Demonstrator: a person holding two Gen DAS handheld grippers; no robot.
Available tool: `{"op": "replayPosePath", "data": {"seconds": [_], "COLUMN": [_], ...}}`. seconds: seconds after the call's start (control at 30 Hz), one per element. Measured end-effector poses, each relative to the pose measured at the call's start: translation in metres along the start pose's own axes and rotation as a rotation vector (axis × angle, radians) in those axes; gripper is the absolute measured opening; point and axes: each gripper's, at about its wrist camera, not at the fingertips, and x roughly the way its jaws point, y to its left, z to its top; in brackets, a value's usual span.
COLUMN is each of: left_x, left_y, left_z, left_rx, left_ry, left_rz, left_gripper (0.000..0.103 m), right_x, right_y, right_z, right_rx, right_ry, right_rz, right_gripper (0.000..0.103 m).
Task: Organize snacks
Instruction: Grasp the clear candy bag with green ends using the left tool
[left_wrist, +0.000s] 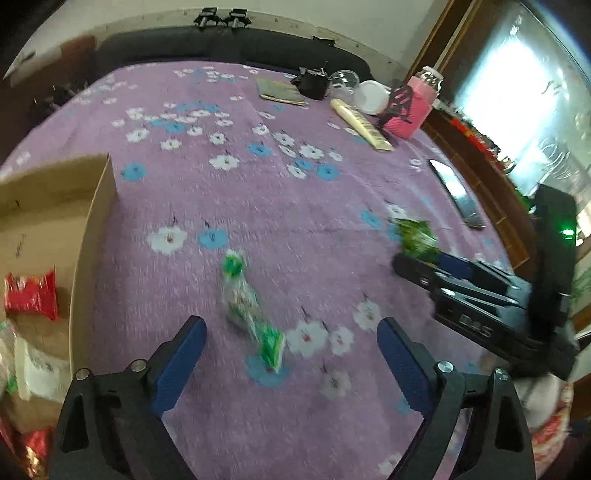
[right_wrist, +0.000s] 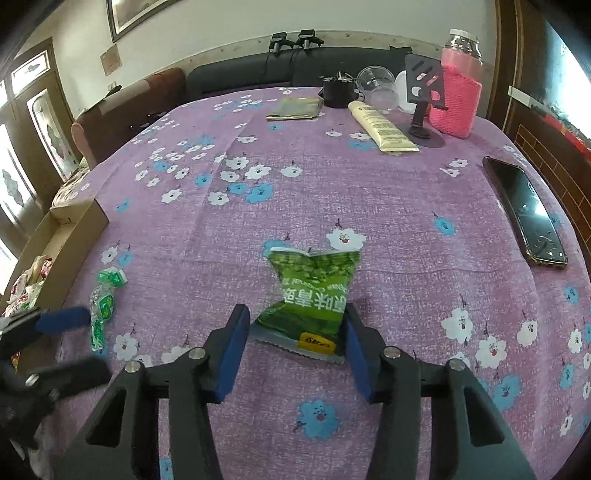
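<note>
While your left claw (left_wrist: 291, 350) stands wide open and empty above the table (left_wrist: 258, 206), the green-and-clear candy strip (left_wrist: 251, 306) lies between its fingers; lower squarely over the strip's middle before closing. The cardboard box (left_wrist: 92, 229) with snacks waits at left. From the right wrist, your right claw (right_wrist: 295, 332) is partly closed, blue pads flanking the green snack packet (right_wrist: 310, 295); whether they pinch it, you cannot tell. Squeeze gently, lift level.

The worktop (right_wrist: 369, 192) wears a matt, woven purple cloth. On it, the green snack packet (right_wrist: 310, 295) is crinkly, glossy plastic film, and the phone (right_wrist: 524, 214) is smooth and shiny. The box (left_wrist: 92, 221) is plain matt cardboard.
</note>
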Motion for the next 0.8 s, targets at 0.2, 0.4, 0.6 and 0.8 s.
{"op": "replayPosePath", "data": {"seconds": [0.2, 0.4, 0.6, 0.8], "left_x": [0.018, 0.006, -0.037, -0.095], "left_y": [-0.027, -0.019, -0.014, 0.007], "left_z": [0.008, 0.003, -0.010, -0.027], "left_rx": [0.146, 0.082, 0.060, 0.006], "left_ry": [-0.014, -0.026, -0.098, -0.206], "left_rz": [0.228, 0.128, 0.093, 0.064], "left_gripper": [0.045, 0.018, 0.014, 0.014], "right_x": [-0.001, -0.004, -0.017, -0.033], "right_y": [-0.008, -0.012, -0.013, -0.006], "right_z": [0.002, 0.002, 0.003, 0.003], "right_rx": [0.044, 0.070, 0.092, 0.084], "right_ry": [0.018, 0.020, -0.031, -0.115], "right_rz": [0.040, 0.060, 0.112, 0.168], "right_gripper": [0.044, 0.043, 0.042, 0.043]}}
